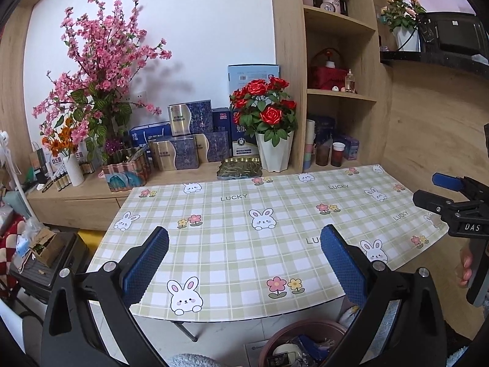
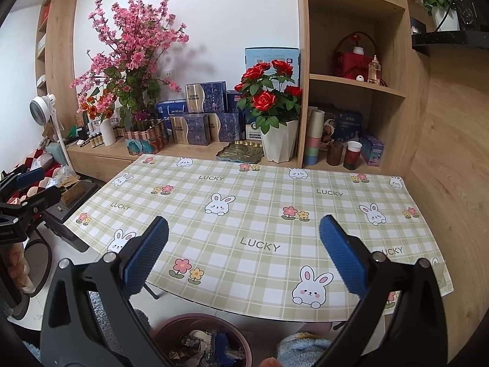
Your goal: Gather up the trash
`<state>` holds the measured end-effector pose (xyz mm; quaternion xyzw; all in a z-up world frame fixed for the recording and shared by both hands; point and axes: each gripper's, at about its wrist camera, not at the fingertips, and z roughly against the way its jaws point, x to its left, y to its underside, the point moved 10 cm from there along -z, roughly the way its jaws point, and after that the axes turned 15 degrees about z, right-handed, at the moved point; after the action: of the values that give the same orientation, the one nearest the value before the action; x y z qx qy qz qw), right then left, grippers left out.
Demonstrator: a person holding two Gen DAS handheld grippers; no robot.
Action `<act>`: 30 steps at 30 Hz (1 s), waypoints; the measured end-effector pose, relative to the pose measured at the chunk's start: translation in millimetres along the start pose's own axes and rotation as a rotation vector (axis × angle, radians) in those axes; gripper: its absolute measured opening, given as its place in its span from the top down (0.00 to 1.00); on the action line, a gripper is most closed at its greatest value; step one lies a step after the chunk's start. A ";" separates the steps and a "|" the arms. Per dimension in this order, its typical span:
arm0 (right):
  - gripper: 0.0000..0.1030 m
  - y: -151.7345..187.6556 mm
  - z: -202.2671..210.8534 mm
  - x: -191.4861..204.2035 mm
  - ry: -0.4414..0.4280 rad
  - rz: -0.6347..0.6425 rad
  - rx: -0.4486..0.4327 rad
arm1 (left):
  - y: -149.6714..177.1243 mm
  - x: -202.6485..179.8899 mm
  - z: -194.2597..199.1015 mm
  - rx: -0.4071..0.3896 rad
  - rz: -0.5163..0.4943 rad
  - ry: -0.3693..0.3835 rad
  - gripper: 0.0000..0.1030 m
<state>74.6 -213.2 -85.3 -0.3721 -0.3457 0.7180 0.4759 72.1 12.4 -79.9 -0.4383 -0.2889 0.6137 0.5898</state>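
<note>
Two grippers are hovering over the near edge of a table [image 2: 259,214] that is wearing a green checked cloth printed with rabbits, flowers and the word LUCKY. The left gripper [image 1: 244,263] is holding its blue-padded fingers [image 1: 146,263] wide apart with nothing between them, and the right gripper [image 2: 244,257] is doing the same, its pads [image 2: 342,257] spread and empty.

Below the table's front edge a round, reddish-brown trash bin [image 2: 171,333] is sitting on the pale floor. It is showing crumpled wrappers, dark packets and a bit of white and blue rubbish [image 2: 201,348] piled inside; single pieces are too jumbled to name. From the left wrist view the same bin is peeking out at the bottom, partly behind the right-hand finger.

A fluffy blue slipper [image 2: 302,345] is lying just beside the bin. Behind the table, a pot of red roses [image 2: 272,98], a tall spray of pink blossom [image 2: 134,39] and stacked blue-and-gold boxes [image 2: 201,116] are lining a wooden counter.
</note>
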 end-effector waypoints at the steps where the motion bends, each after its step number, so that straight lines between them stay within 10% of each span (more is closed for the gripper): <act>1: 0.05 -0.1 0.0 0.1 0.000 0.000 0.000 | 0.1 0.0 0.1 -0.001 0.000 0.000 0.06; 30: 0.05 7.6 -4.3 8.1 -0.009 0.008 0.012 | -0.5 0.9 -0.7 0.006 -0.012 -0.014 0.06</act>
<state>72.9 -207.4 -95.5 -0.3674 -0.3421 0.7236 0.4737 73.0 13.2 -79.9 -0.4304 -0.2938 0.6142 0.5926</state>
